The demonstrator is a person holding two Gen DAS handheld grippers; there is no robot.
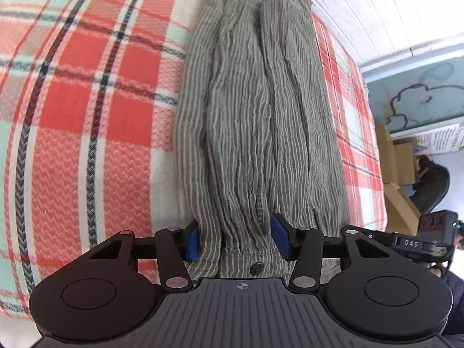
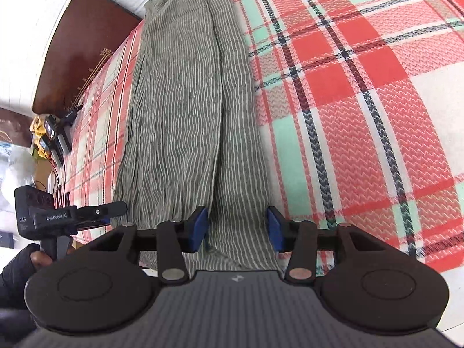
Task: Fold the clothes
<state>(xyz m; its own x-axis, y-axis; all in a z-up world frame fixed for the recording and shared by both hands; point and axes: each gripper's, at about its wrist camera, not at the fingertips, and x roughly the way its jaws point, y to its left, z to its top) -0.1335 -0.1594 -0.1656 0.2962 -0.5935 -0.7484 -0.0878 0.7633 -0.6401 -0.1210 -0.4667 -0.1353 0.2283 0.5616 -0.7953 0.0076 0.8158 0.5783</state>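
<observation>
Here, striped garment (image 1: 255, 116) on plaid blanket (image 1: 87, 101), its near hem between both released claws (image 1: 236, 239) (image 2: 237, 229).

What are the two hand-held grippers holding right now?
Nothing yet. The left hand-held gripper and right hand-held gripper both stand open over the near hem of the striped shirt, cloth between the pads, not pinched.

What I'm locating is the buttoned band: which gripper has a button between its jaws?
The left gripper: a dark button lies between its jaws; the right gripper straddles only plain striped cloth.
</observation>
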